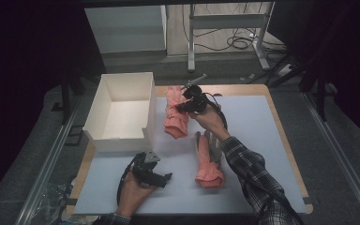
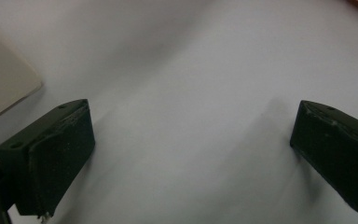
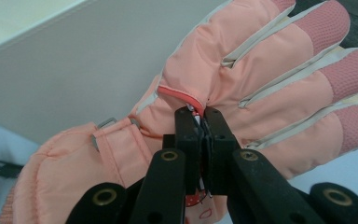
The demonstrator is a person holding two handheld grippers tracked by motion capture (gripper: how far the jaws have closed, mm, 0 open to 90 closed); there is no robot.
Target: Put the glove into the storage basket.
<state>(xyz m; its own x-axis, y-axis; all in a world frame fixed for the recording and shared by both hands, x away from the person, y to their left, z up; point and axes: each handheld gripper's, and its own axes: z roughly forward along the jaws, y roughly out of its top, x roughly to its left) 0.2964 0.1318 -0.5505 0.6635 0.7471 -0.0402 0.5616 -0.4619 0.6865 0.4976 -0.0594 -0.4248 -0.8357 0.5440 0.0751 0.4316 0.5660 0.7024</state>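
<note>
Two pink ski gloves lie on the white mat. The far glove lies beside the white box; my right gripper is shut on it. In the right gripper view the glove has grey-trimmed fingers, and the jaws of my right gripper pinch its back just below a red zip. The near glove lies flat by the person's right forearm. My left gripper rests at the mat's front left, open; in the left gripper view my left gripper has bare mat between its wide-apart jaws.
The white mat covers a wooden table. The open white box sits at its back left corner; its corner appears in the left gripper view. Behind the table are a metal frame and floor cables.
</note>
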